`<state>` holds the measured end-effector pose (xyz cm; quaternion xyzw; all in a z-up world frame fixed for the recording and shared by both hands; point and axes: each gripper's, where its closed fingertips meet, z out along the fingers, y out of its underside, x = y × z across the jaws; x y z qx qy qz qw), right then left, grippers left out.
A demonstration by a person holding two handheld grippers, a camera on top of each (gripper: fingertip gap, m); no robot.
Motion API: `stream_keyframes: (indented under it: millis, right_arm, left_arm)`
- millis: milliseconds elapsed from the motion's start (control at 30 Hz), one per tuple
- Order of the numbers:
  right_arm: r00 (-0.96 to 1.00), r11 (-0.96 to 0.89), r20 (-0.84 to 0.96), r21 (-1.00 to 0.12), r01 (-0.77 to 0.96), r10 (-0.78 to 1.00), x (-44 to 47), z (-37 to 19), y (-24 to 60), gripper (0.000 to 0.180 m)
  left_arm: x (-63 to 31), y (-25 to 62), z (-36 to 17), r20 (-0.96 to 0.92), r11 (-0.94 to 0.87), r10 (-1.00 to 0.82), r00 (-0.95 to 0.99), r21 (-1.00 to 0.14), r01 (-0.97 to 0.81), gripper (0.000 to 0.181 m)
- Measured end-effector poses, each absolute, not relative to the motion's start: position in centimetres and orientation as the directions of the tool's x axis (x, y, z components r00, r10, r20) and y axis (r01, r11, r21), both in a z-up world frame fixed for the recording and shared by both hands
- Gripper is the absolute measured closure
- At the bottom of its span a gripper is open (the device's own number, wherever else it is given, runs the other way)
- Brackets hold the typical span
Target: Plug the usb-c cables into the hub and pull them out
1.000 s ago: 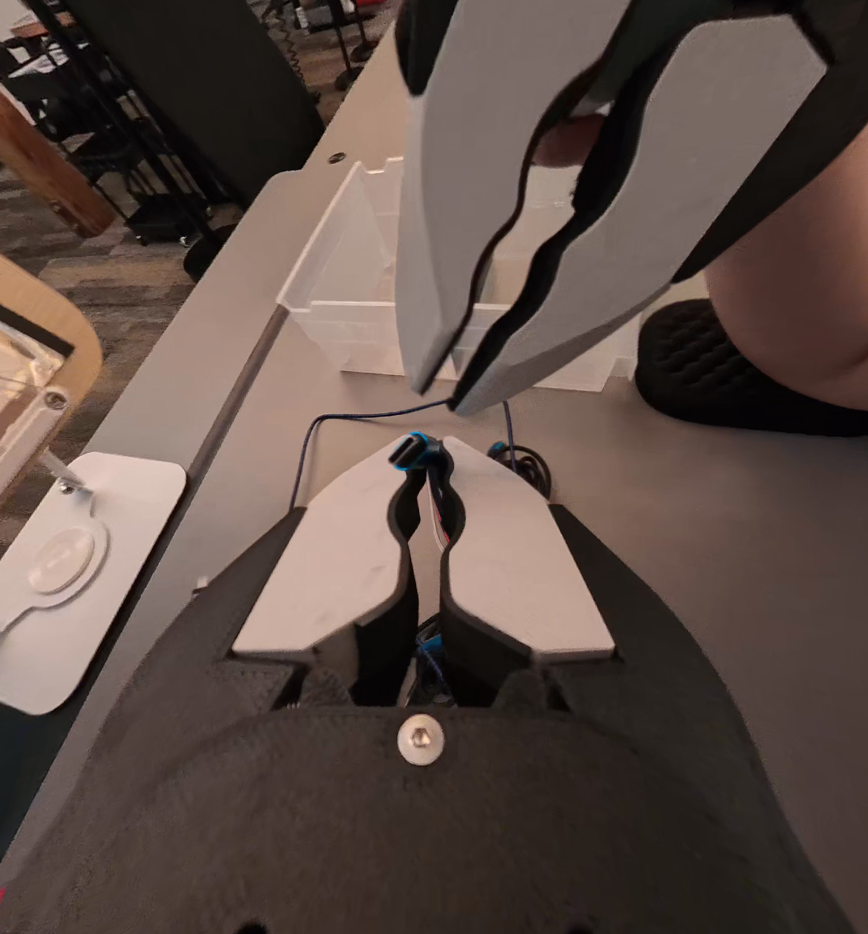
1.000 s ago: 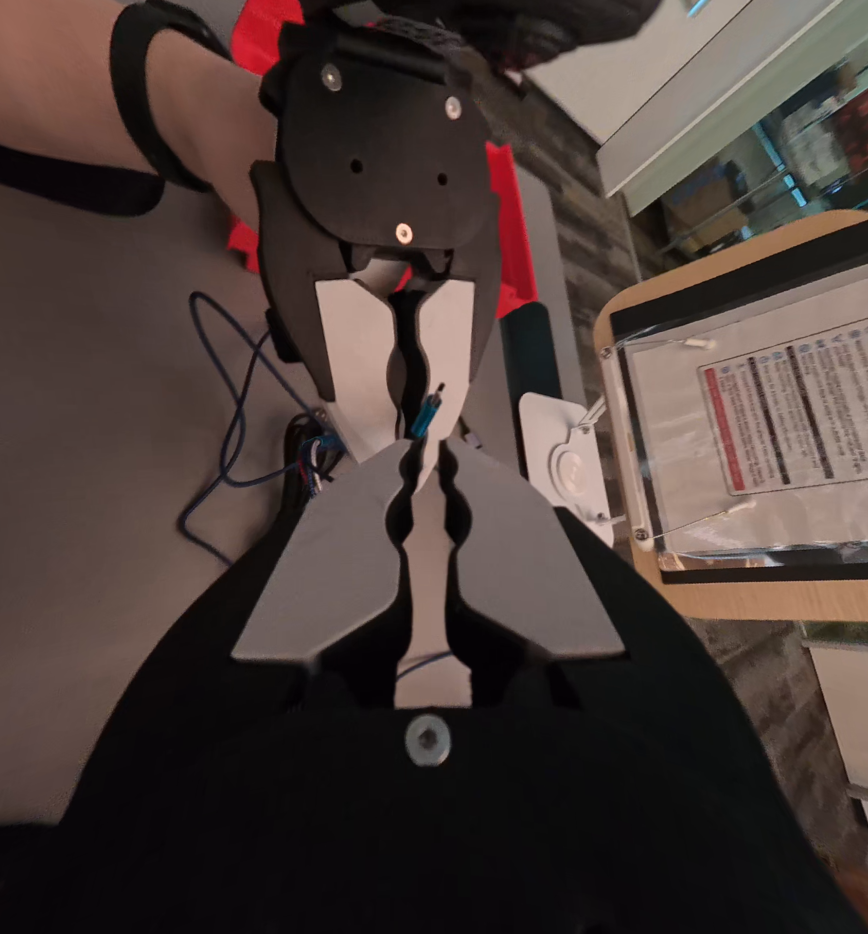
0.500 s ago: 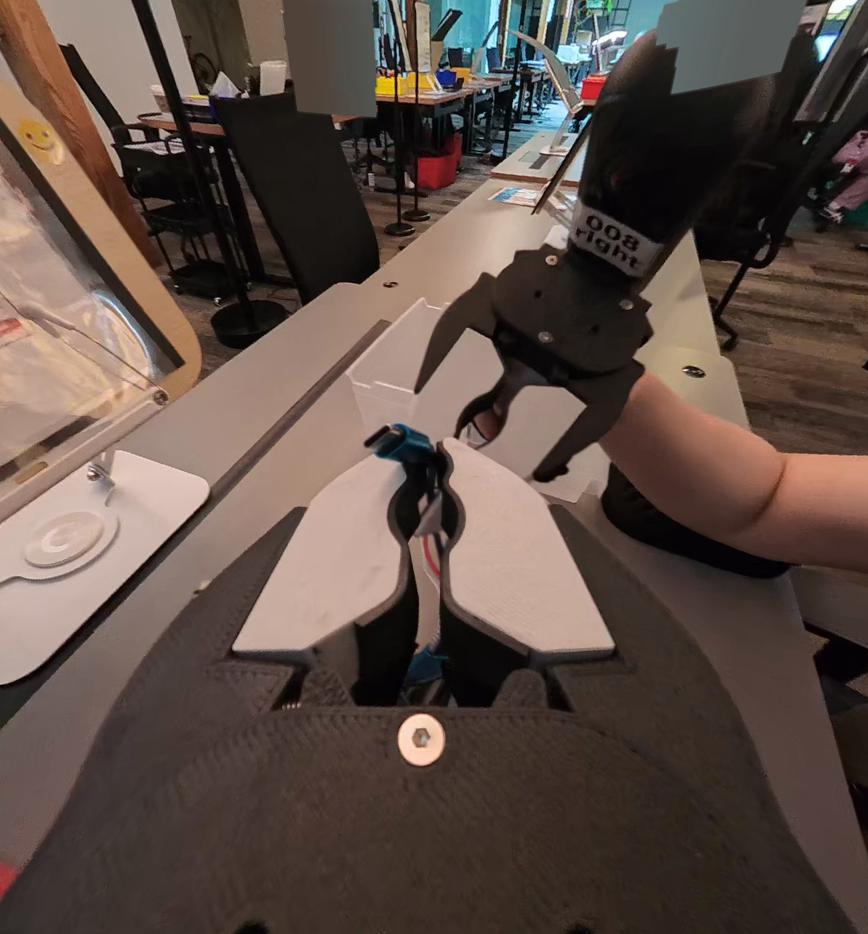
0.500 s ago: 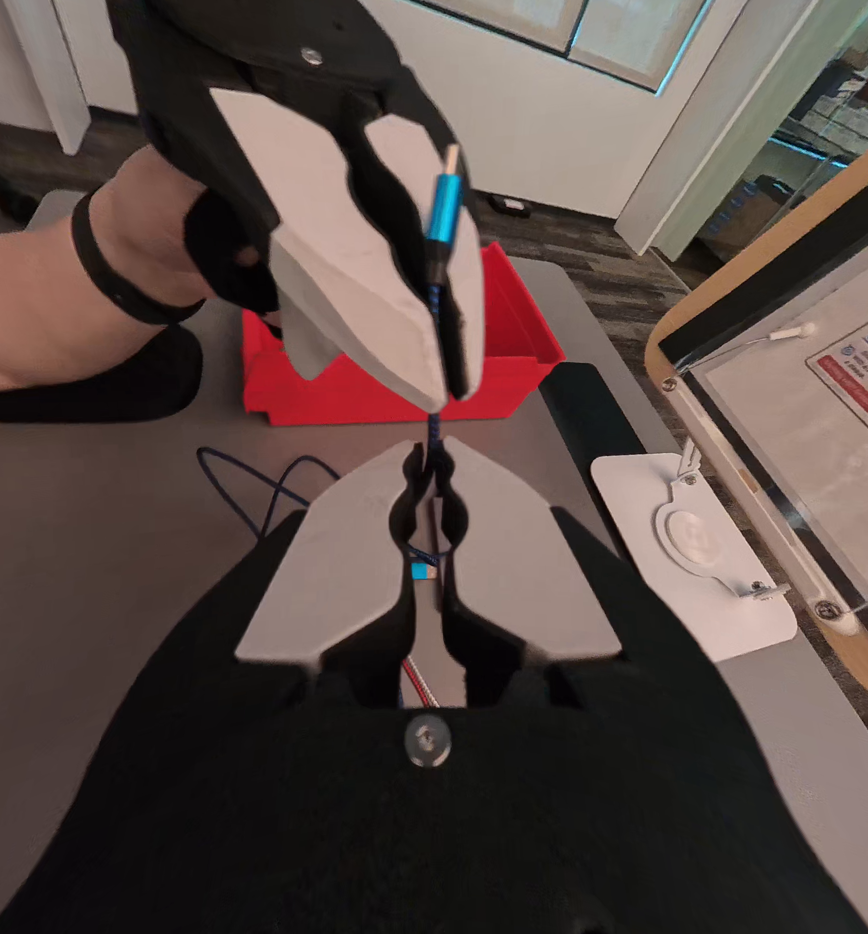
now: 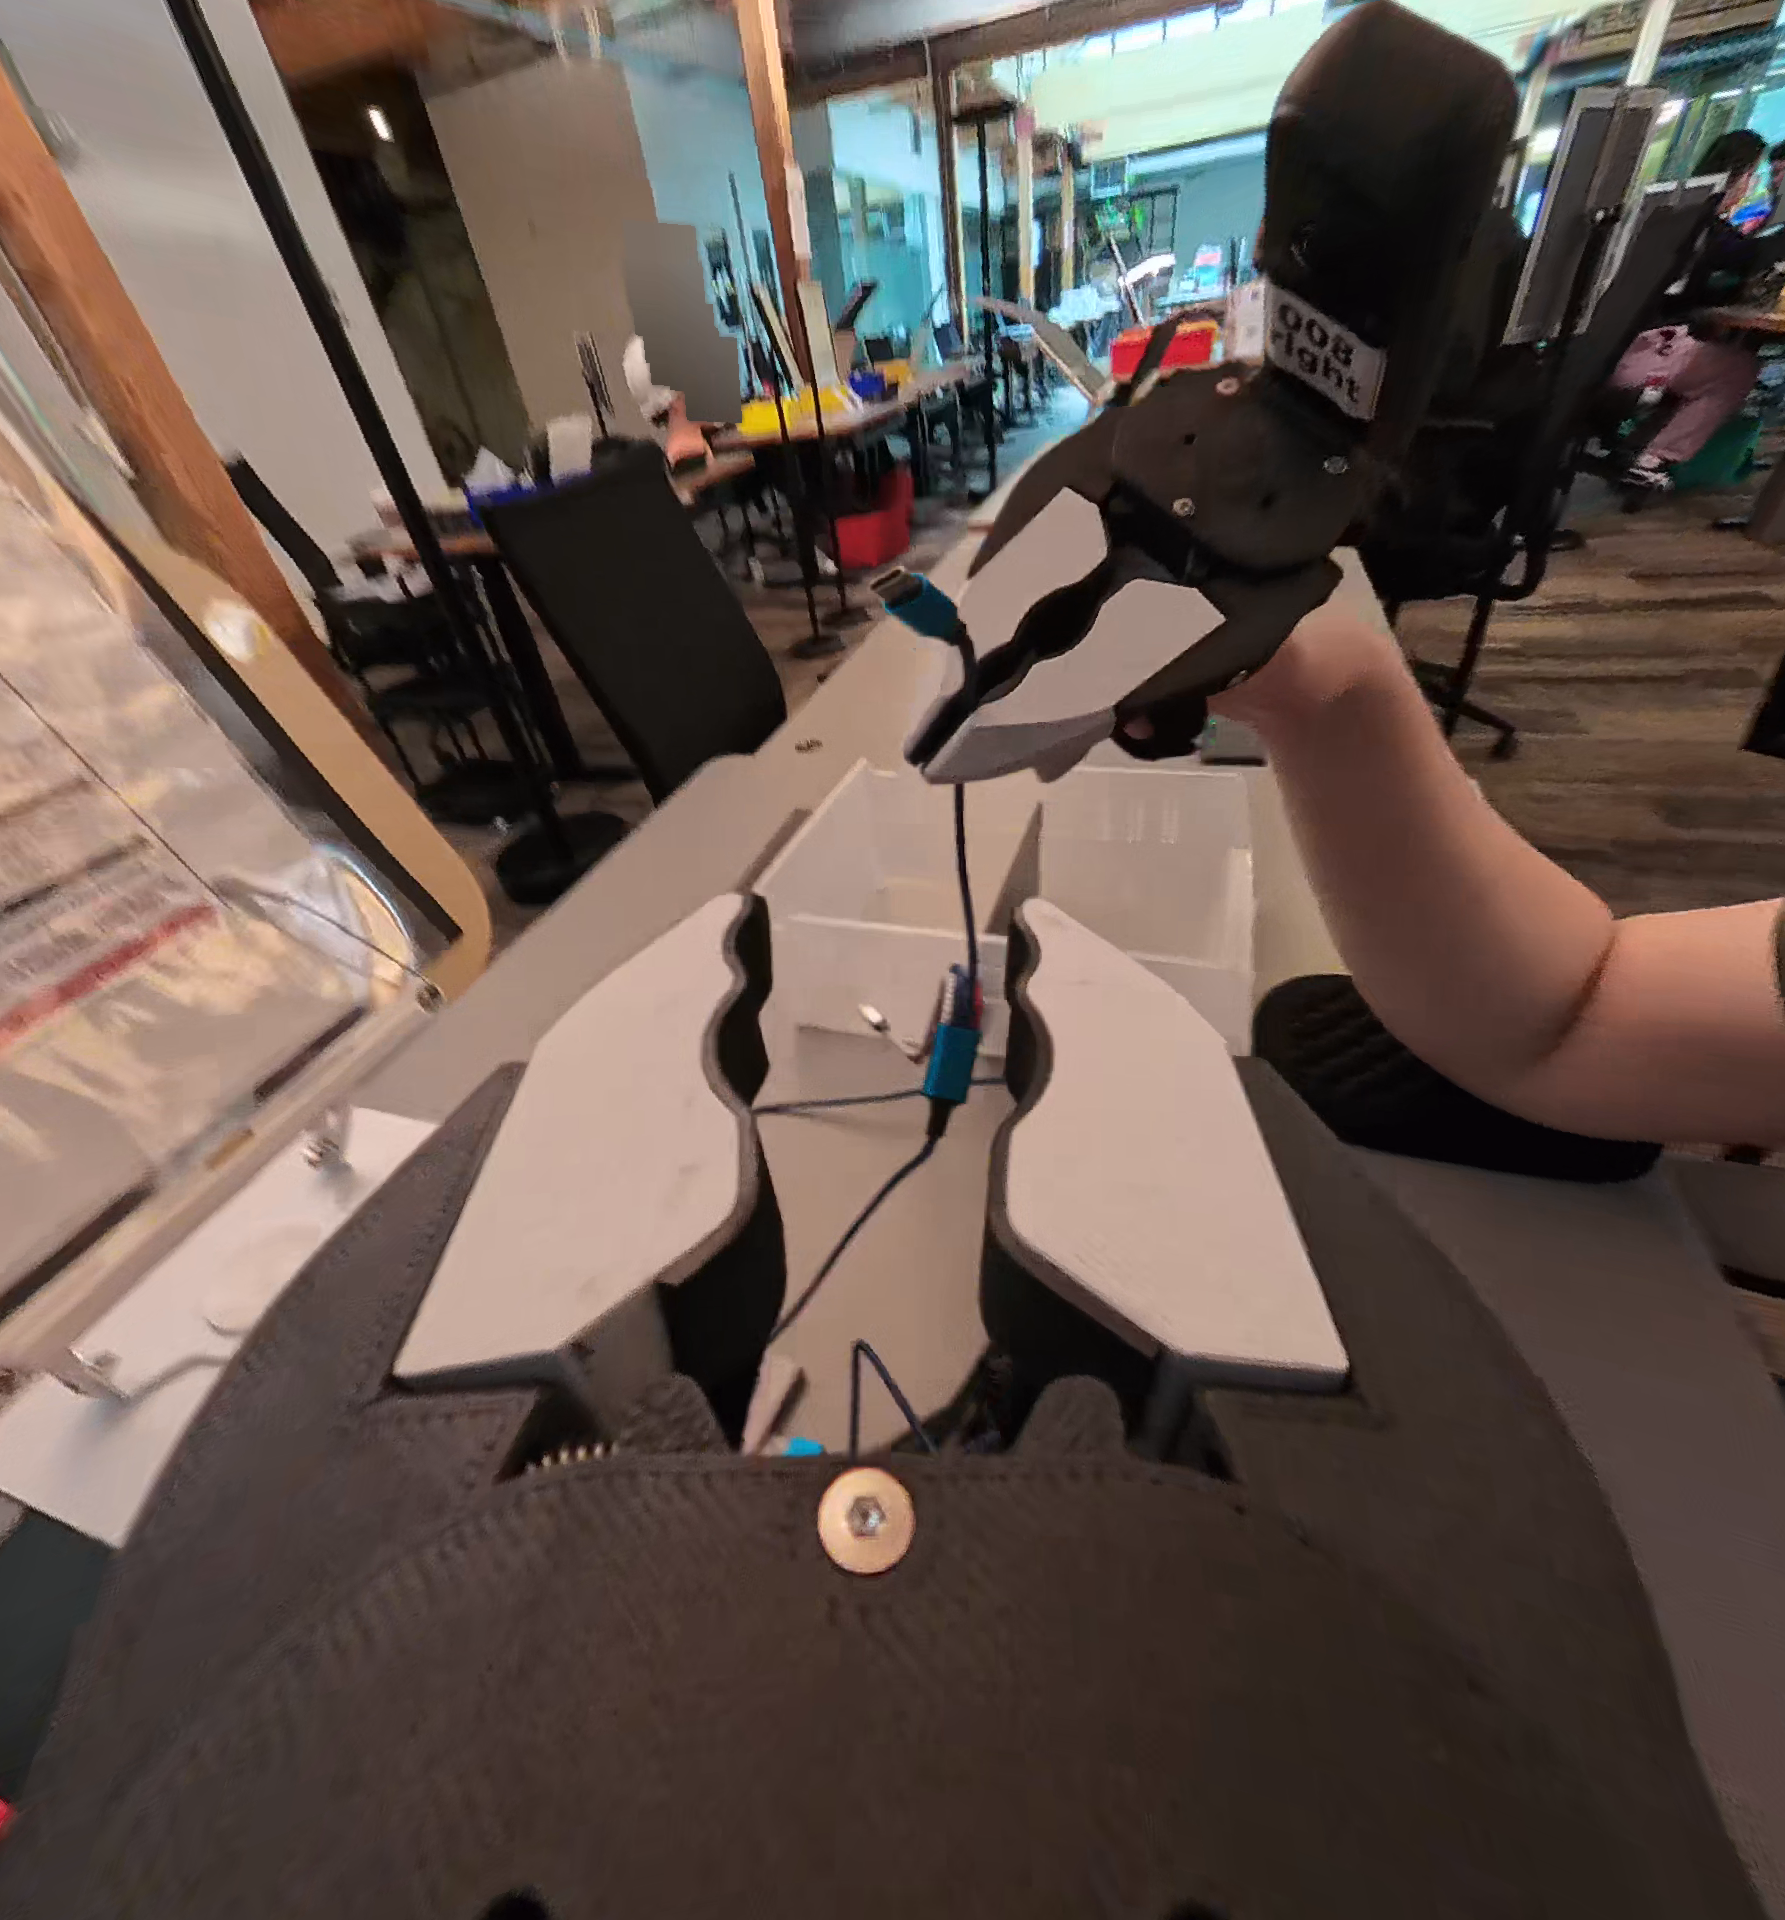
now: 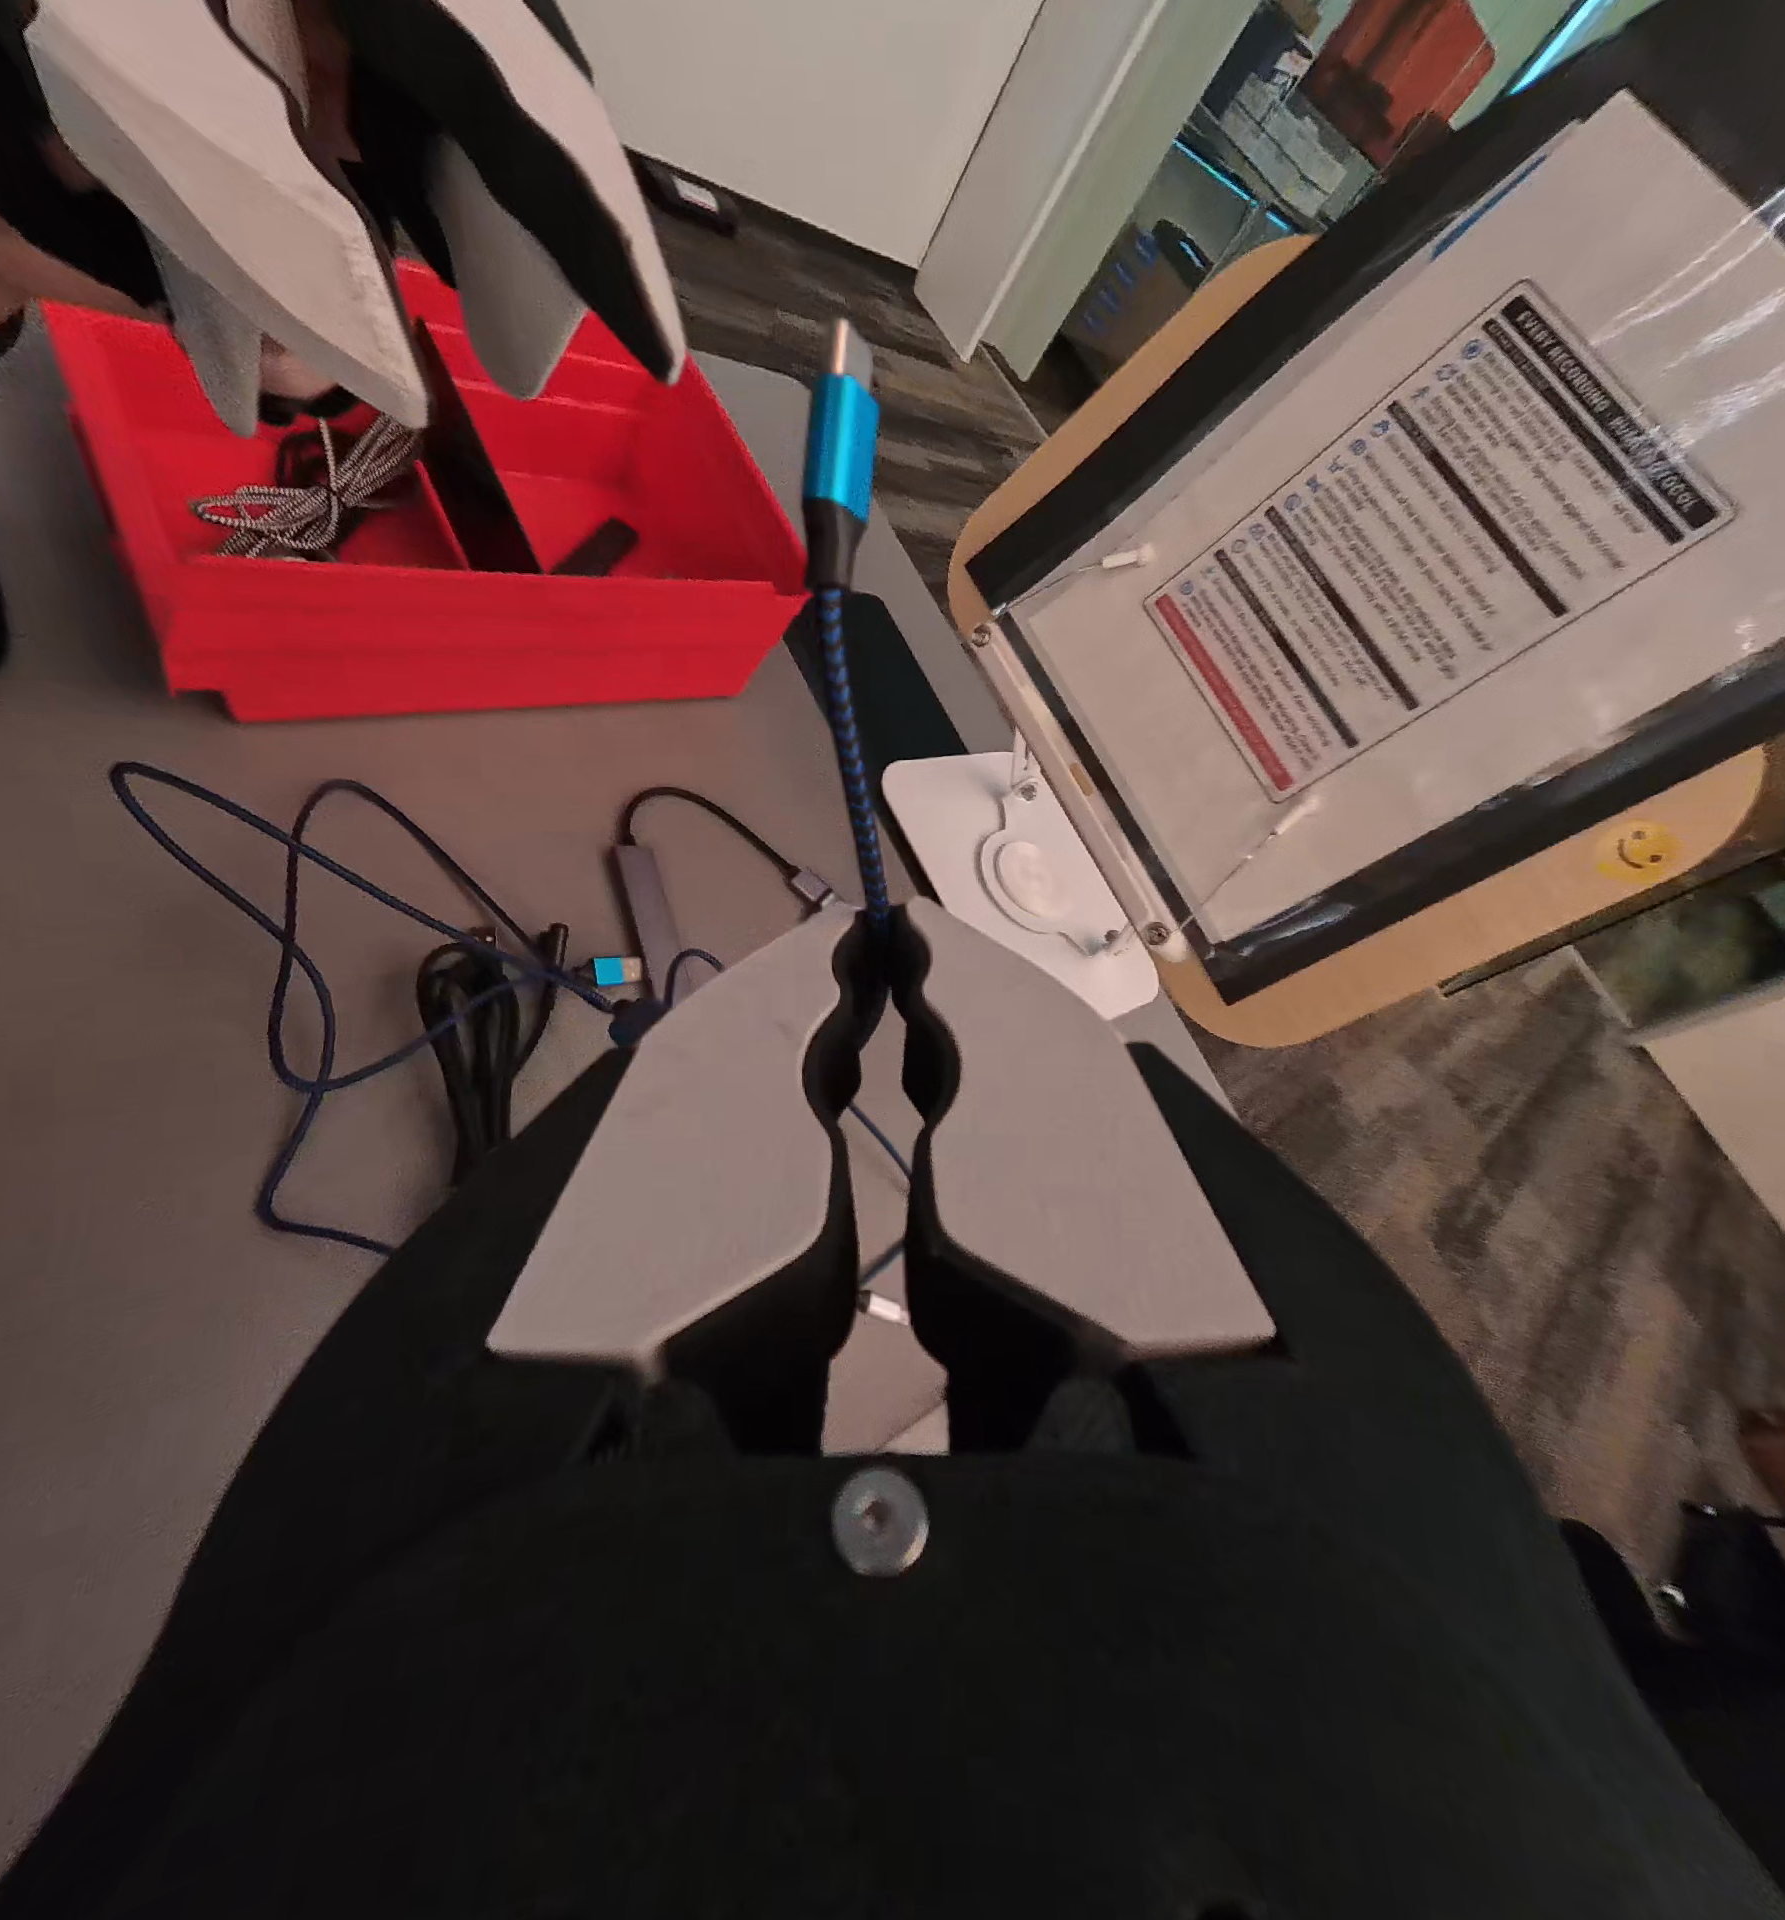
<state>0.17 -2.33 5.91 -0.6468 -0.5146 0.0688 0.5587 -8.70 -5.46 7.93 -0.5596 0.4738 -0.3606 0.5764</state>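
My right gripper (image 6: 877, 920) is shut on a blue braided usb-c cable (image 6: 857, 748), a short way below its blue plug (image 6: 841, 436). The plug stands straight up above the fingertips. In the left wrist view the right gripper (image 5: 945, 753) is raised over the table, with the plug (image 5: 914, 603) sticking out left and the cable (image 5: 963, 883) hanging down. My left gripper (image 5: 883, 925) is open and empty; it also shows in the right wrist view (image 6: 540, 395), up and left of the plug. The slim grey hub (image 6: 649, 904) lies on the table below.
A red bin (image 6: 452, 623) holding a striped cable (image 6: 316, 488) stands behind the hub. A black cable bundle (image 6: 472, 1029) and a blue plug (image 6: 618, 971) lie by the hub. A clear bin (image 5: 1127, 883) and a framed sign on a white base (image 6: 1023, 873) stand nearby. Some 10 cm of space lies between my two pairs of fingers.
My left gripper has opened, let go of the cable by its plug and drawn back. The right gripper alone now holds the cable, with the plug upright.
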Motion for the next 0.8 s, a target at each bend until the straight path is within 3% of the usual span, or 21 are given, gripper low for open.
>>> stream_keyframes:
  millis: [233,333,700,800]
  right_arm:
    - [0.344,0.191,0.534,-0.713,0.675,0.772,-1.2,4.5,-4.4,0.176]
    - [0.273,0.199,0.510,-0.690,0.696,0.816,-2.3,3.0,-4.7,0.176]
    - [0.144,0.228,0.482,-0.631,0.741,0.864,-3.7,0.3,-5.7,0.177]
    - [0.118,0.228,0.466,-0.618,0.753,0.877,-3.8,-0.4,-5.9,0.177]
  left_arm:
    - [-7.9,-7.0,8.2,-0.342,0.310,-0.880,0.330,-0.939,-0.146,0.135]
    - [-7.7,-7.7,7.8,-0.436,0.391,-0.844,0.313,-0.899,-0.199,0.146]
    - [-7.0,-7.6,4.4,-0.550,0.466,-0.810,0.206,-0.815,-0.343,0.150]
    - [-6.7,-8.1,3.5,-0.590,0.514,-0.793,0.154,-0.782,-0.352,0.160]
